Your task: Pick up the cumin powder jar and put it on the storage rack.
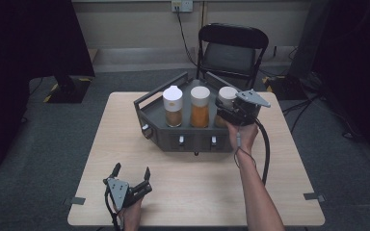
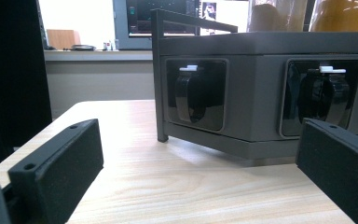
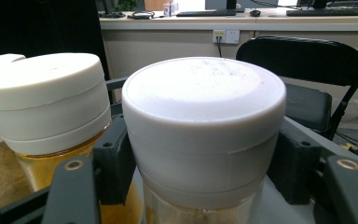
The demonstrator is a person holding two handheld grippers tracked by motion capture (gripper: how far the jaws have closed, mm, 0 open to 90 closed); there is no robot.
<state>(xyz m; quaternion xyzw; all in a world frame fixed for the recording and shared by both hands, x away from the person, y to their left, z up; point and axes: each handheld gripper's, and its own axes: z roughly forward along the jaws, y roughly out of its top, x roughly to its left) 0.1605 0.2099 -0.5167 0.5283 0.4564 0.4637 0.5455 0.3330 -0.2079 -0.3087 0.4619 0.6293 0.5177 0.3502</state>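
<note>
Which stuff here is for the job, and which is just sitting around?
For the job: right jar, clamped at its white lid by the right gripper; grey rack holding it.
Just around: middle jar, left jar, open left gripper, black chair.

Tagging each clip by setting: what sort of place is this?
Probably an office or lab set up for recording. A lone table stands on grey carpet, a folding chair behind it, and a counter with keyboards runs along the wall.
</note>
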